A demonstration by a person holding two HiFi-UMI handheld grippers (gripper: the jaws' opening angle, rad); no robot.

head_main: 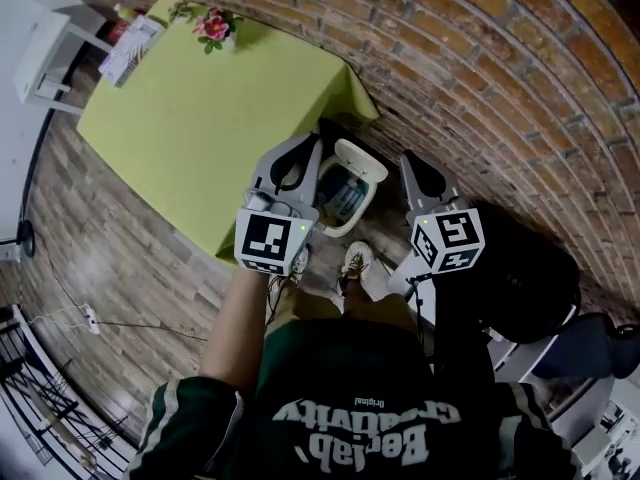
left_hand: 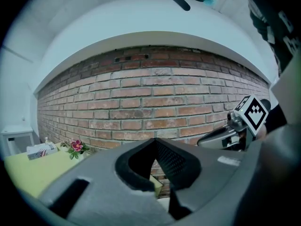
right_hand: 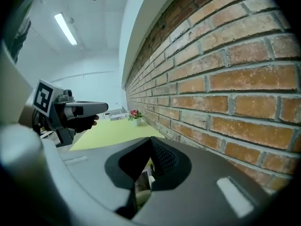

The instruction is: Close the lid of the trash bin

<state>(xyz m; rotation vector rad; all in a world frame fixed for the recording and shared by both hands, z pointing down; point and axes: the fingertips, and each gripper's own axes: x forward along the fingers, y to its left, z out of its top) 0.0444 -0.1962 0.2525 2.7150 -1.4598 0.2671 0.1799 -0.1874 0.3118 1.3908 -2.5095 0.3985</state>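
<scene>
In the head view a cream trash bin (head_main: 352, 216) stands on the floor against the brick wall, between the green table and my feet. Its lid (head_main: 362, 160) is up, tilted back toward the wall, and the inside shows pale blue and white. My left gripper (head_main: 307, 145) hangs over the bin's left rim, shut with nothing in it. My right gripper (head_main: 411, 160) hovers just right of the bin, also shut and empty. In the left gripper view the left gripper (left_hand: 155, 142) points at the wall with its jaws meeting. The right gripper (right_hand: 150, 142) in its own view looks the same.
A table with a lime-green cloth (head_main: 200, 108) stands left of the bin, its corner close to it, carrying a flower pot (head_main: 215, 26) and a tissue box (head_main: 131, 48). The brick wall (head_main: 480, 78) runs behind. A black seat (head_main: 530, 273) is at the right. My shoes (head_main: 355, 261) stand before the bin.
</scene>
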